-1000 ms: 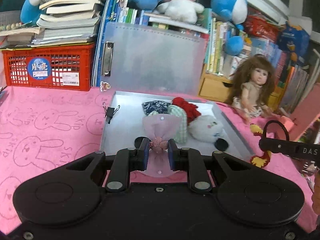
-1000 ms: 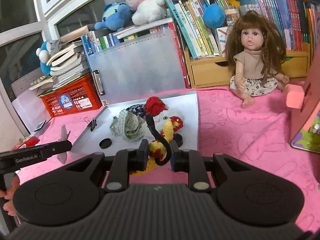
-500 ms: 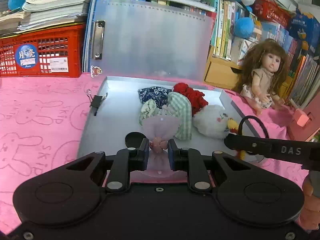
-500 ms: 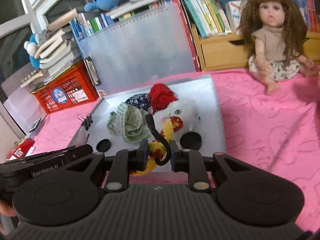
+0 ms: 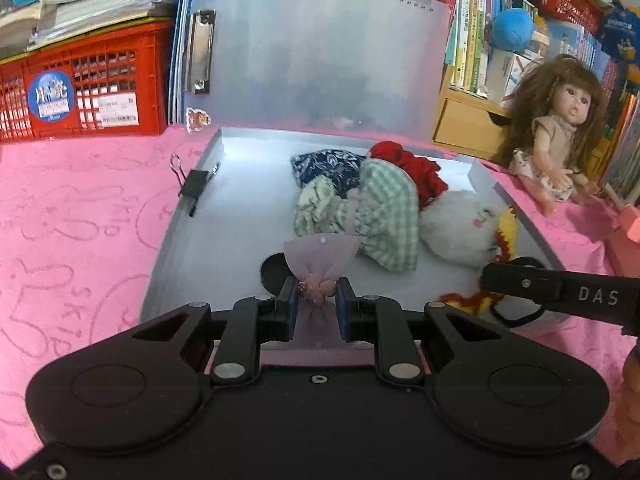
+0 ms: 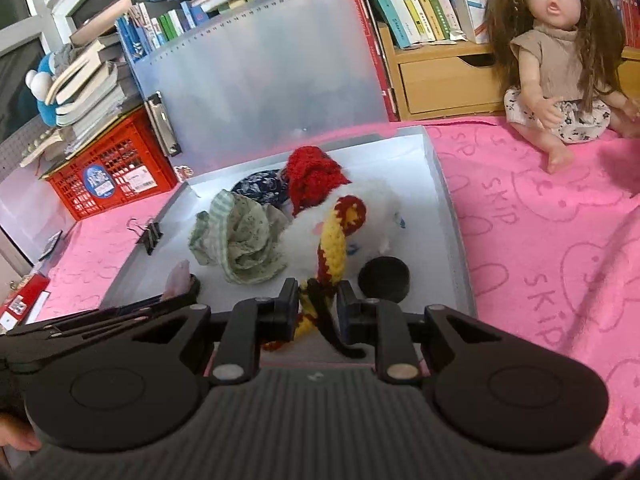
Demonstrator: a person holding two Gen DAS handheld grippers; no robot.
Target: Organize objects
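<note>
My left gripper [image 5: 317,295] pinches the knotted middle of a pale pink mesh bow [image 5: 320,254], holding it over the near edge of the grey tray [image 5: 192,240], beside a black disc [image 5: 274,274] lying there. My right gripper [image 6: 318,300] is clamped on a yellow and red crocheted piece with a black loop [image 6: 332,240], also at the tray's near edge, just left of a second black disc [image 6: 383,278]. Further in the tray lie a green checked cloth bundle [image 5: 384,208], a dark blue floral pouch [image 5: 326,166], a red knitted item [image 5: 412,168] and a white plush [image 5: 460,228], all touching one another. A black binder clip [image 5: 192,184] grips the tray's left rim. On the pink cloth [image 5: 80,208] to the far right sits a doll [image 5: 556,136]; a red crate [image 5: 84,92] stands far left.
</note>
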